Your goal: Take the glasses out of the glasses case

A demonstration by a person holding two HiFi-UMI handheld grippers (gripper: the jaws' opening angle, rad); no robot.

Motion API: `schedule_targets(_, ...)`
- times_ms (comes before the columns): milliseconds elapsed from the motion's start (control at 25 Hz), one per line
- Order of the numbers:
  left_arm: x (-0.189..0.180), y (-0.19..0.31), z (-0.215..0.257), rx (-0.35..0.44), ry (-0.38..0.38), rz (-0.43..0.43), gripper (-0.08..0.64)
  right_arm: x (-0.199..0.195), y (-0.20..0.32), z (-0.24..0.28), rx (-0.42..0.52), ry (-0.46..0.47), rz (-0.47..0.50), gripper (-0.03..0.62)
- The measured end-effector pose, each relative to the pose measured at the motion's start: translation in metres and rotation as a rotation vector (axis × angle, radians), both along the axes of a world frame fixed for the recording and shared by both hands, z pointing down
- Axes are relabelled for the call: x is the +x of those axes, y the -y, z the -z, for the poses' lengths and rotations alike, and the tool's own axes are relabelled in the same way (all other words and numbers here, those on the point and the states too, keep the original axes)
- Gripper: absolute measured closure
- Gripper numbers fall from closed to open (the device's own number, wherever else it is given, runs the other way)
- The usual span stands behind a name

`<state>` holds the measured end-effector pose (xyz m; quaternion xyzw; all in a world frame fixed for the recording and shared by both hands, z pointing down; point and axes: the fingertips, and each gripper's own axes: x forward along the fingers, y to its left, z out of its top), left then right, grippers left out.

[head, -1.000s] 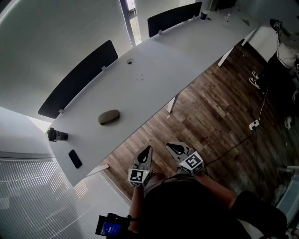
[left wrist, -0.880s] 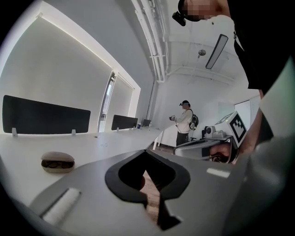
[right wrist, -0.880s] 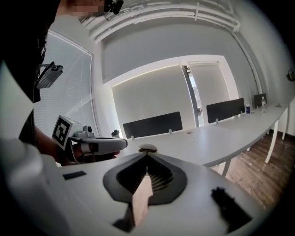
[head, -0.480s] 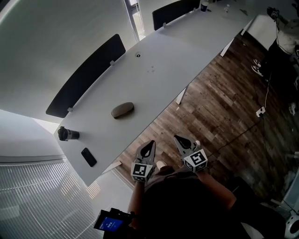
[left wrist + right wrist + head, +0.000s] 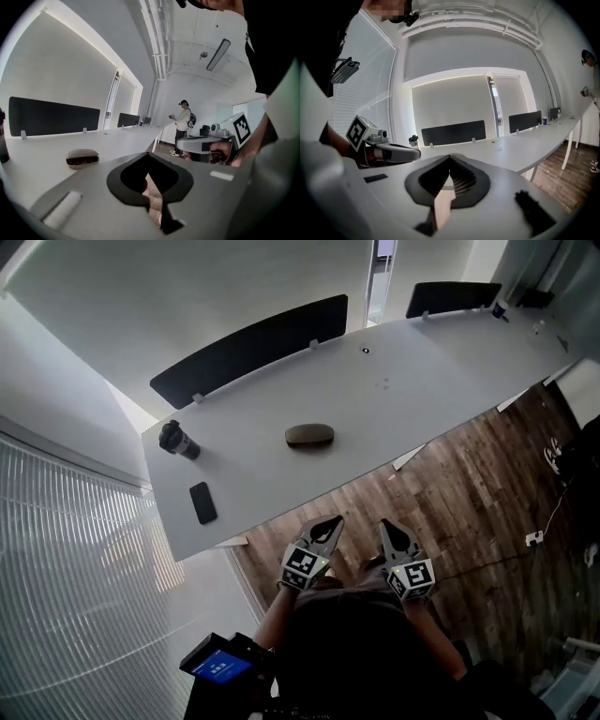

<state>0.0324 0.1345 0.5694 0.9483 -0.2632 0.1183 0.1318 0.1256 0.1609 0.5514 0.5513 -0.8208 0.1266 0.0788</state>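
The glasses case (image 5: pixel 309 435), a closed grey-brown oval, lies on the long white table (image 5: pixel 431 371). It also shows at the left of the left gripper view, as the case (image 5: pixel 82 157). My left gripper (image 5: pixel 333 519) and right gripper (image 5: pixel 387 524) hang side by side over the wooden floor. Both are short of the table's near edge and apart from the case. Each is shut with nothing between its jaws, as the left gripper (image 5: pixel 147 154) and the right gripper (image 5: pixel 449 156) show in their own views. No glasses are visible.
A black cup (image 5: pixel 178 440) and a dark phone (image 5: pixel 202 502) sit at the table's left end. Dark divider panels (image 5: pixel 251 348) line its far side. A small device with a blue screen (image 5: pixel 217 667) hangs low on the left. A person (image 5: pixel 182 126) stands far off.
The head view has swung round, so the table now runs across the frame ahead of both grippers and the case sits near the middle. Both grippers have travelled along together and stay shut.
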Motion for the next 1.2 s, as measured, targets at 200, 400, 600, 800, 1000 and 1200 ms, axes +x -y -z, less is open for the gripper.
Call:
schedule_targets(200, -0.021, 0.003, 0.009, 0.015, -0.011, 0.056, 0.558, -0.027, 0.015, 0.006, 0.004, -0.011, 0.068, 0.584)
schedule_targets(400, -0.046, 0.003, 0.002, -0.004, -0.001, 0.144, 0.558, -0.047, 0.019, 0.003, -0.006, -0.001, 0.146, 0.584)
schedule_targets(600, -0.068, 0.004, -0.010, -0.019, 0.009, 0.213, 0.558, -0.049, 0.023, -0.013, -0.024, 0.006, 0.150, 0.584)
schedule_targets(800, -0.078, 0.020, -0.028, -0.042, 0.057, 0.289, 0.558, -0.062, 0.035, -0.029, -0.053, 0.033, 0.234, 0.584)
schedule_targets(1000, -0.075, 0.046, -0.024, -0.046, 0.050, 0.357, 0.558, -0.059, 0.065, -0.025, -0.070, 0.001, 0.319, 0.584)
schedule_targets(1200, -0.070, 0.074, -0.017, -0.046, 0.038, 0.422, 0.558, -0.057, 0.102, -0.015, -0.068, -0.016, 0.394, 0.584)
